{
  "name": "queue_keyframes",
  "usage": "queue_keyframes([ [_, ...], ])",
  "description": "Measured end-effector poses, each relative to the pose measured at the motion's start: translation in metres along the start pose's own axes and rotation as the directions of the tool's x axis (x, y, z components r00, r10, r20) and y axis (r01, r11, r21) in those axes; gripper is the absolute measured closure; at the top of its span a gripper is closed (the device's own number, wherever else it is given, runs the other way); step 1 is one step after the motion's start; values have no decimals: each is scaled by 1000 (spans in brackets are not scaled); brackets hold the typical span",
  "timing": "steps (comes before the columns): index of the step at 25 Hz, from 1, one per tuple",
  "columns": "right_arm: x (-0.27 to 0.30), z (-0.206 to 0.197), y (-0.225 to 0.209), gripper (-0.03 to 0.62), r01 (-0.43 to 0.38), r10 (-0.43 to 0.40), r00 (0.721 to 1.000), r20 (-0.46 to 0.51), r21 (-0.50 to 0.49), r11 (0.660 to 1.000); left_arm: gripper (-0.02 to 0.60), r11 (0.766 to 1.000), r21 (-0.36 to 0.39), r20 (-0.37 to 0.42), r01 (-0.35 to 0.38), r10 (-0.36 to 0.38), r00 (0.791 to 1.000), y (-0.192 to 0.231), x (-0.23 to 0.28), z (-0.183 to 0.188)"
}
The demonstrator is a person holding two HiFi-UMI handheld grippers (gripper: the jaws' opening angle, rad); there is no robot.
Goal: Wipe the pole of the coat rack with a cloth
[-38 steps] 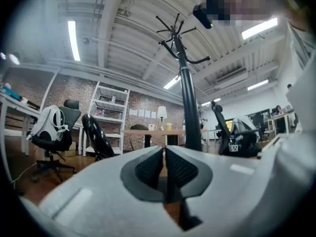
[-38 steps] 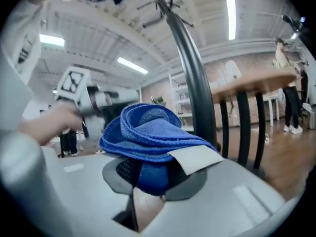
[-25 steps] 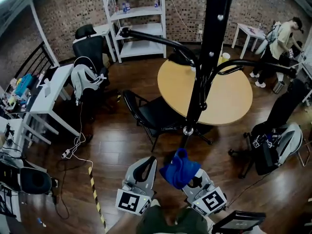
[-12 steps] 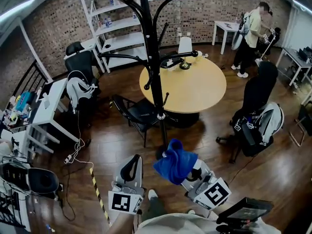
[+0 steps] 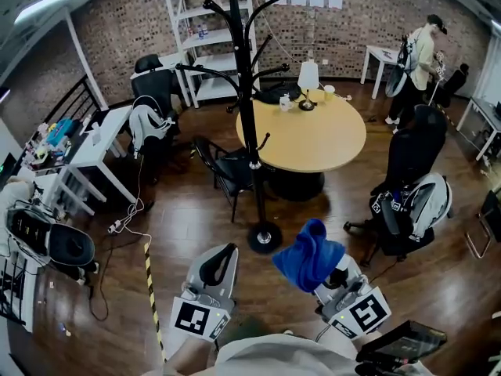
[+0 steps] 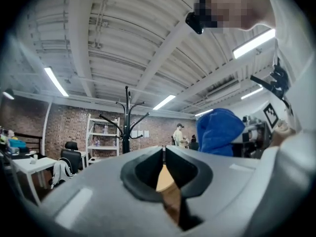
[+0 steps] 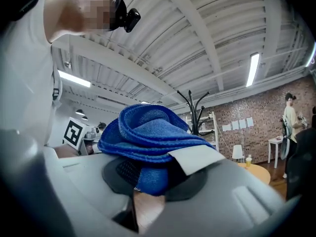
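Observation:
The black coat rack [image 5: 249, 108] stands upright on a round base on the wood floor, beside the round table. My right gripper [image 5: 327, 271] is shut on a bunched blue cloth [image 5: 308, 254], which hangs short of the rack's base and to its right. In the right gripper view the cloth [image 7: 148, 137] bulges up out of the gripper [image 7: 148, 181] and has a white label; the rack [image 7: 194, 110] shows far behind it. My left gripper [image 5: 217, 266] is shut and empty, left of the base. The left gripper view shows its jaws pressed together [image 6: 163, 154], the rack [image 6: 126, 120] far off and the cloth [image 6: 219, 131] at right.
A round wooden table [image 5: 313, 135] with a lamp stands right of the rack, a black chair [image 5: 227, 171] left of it. An office chair [image 5: 403, 210] is at right, desks [image 5: 94, 151] and cables at left, a white shelf [image 5: 211, 45] behind. A person [image 5: 423, 53] stands far right.
The view has drawn back from the coat rack: a second ago its pole was close overhead, now the whole rack and its base show. The cloth stays in the right gripper.

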State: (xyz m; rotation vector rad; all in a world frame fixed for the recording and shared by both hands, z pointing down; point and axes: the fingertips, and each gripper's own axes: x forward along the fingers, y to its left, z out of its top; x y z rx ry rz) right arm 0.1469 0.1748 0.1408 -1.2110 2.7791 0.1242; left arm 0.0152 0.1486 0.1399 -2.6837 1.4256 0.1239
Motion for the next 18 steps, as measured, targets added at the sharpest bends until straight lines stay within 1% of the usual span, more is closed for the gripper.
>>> queue_keyframes([
  [3, -8, 5, 4, 494, 1, -1, 1000, 13, 7, 1000, 568, 1000, 18, -25, -5, 6, 1000, -13, -5, -8],
  [5, -11, 5, 9, 494, 1, -1, 1000, 11, 24, 1000, 566, 999, 32, -42, 16, -15, 999, -22, -10, -14],
  [8, -8, 6, 18, 494, -15, 15, 1000, 16, 25, 1000, 559, 997, 70, -54, 42, -39, 998, -22, -17, -16],
  [9, -6, 6, 21, 494, -24, 23, 1000, 14, 20, 1000, 541, 998, 57, -46, 40, -37, 998, -22, -18, -15],
  [12, -6, 5, 33, 494, -47, 47, 999, 7, 5, 999, 531, 999, 3, -13, 34, -34, 999, -26, -26, -10],
  [15, -9, 1, 45, 494, -59, 58, 998, 3, 11, 998, 465, 999, -5, -12, 38, -38, 999, -28, -40, -15],
  [17, -10, -3, 50, 494, -60, 60, 998, -3, 20, 998, 443, 999, -16, -4, 29, -29, 1000, -27, -46, -18],
  [18, -10, -6, 52, 494, -61, 61, 998, -7, 25, 998, 412, 999, -23, 0, 23, -23, 1000, -27, -49, -18],
])
